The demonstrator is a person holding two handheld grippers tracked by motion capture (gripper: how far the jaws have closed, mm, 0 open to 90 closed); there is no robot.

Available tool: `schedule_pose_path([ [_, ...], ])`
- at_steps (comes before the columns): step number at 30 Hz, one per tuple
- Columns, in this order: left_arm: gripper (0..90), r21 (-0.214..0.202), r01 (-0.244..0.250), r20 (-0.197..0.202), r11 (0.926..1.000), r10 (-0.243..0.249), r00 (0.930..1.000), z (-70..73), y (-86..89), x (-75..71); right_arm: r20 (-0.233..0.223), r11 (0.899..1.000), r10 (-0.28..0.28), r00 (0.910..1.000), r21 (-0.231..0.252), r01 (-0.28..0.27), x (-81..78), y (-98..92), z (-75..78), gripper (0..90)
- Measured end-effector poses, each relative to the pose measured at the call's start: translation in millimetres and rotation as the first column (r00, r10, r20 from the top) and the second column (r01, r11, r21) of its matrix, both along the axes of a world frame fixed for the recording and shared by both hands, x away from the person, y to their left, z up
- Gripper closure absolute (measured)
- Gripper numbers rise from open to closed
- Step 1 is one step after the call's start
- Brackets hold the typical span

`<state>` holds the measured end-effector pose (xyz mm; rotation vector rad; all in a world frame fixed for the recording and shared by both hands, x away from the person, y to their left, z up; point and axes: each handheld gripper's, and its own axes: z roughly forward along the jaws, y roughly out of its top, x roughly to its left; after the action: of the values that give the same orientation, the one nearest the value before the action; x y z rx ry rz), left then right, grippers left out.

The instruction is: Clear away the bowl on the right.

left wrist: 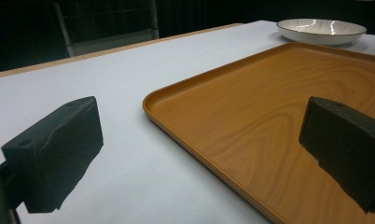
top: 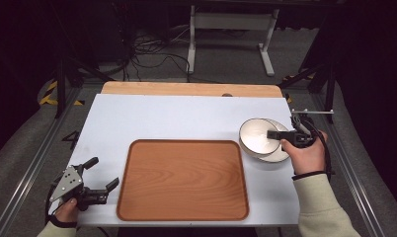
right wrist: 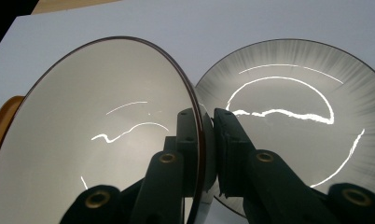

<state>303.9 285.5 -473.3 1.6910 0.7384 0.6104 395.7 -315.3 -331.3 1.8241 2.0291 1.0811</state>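
The rectangular wooden tray with rounded corners (top: pixel 182 178) is lying on the white table top (top: pixel 162 118), and all positions below are given relative to it.

Right gripper (top: pixel 276 134): it is sitting just off the tray's far right corner, clenched on the rim of the upper white glazed plate with a thin dark edge (top: pixel 258 135). In the right gripper view the two jaws are pinching that rim between them (right wrist: pixel 205 140), one pad on each face, and the upper plate (right wrist: pixel 97 135) is tilting up off the lower plate of the same kind (right wrist: pixel 288 116). The lower plate (top: pixel 277 154) is resting on the table beside the tray's right edge, partly under the upper one.

Left gripper (top: pixel 99 177): it is waiting just off the tray's near left corner, jaws spread wide, holding nothing. The left gripper view confirms bare table and tray (left wrist: pixel 269 130) between the pads, with a plate (left wrist: pixel 321 31) beyond the tray's far side.

Assessment: the step in hand appears to be lifting the top plate clear, probably toward the tray. The grip is shallow and on a glossy rim, so the plate is likely to pivot or slip. Advice: keep the pinch firm, raise the plate fully clear of the lower one before carrying it sideways, move slowly, and lower its hanging edge first.
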Motion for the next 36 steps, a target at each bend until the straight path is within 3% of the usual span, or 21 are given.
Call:
schedule_pose_path([
  [15, 0.3, 0.028, 0.01, 0.012, 0.9996, -0.01, 0.9999, 0.0, -3.3, -0.9, 0.004, 0.992, 0.125, 0.9921, -0.011, -0.125, -17.1, 43.8, 10.0, 81.4],
  [25, 0.3, 0.023, 0.013, 0.01, 0.9996, -0.013, 0.9999, 0.2, -1.6, -1.2, -0.003, 0.977, 0.214, 0.9769, -0.006, -0.214, -16.1, 84.2, 8.7, 81.2],
  [36, 0.3, 0.011, 0.011, 0.015, 0.9999, -0.012, 0.9998, -0.2, -1.0, -0.9, -0.002, 0.96, 0.279, 0.9602, 0.0, -0.279, -14.4, 116.0, 7.7, 80.9],
])
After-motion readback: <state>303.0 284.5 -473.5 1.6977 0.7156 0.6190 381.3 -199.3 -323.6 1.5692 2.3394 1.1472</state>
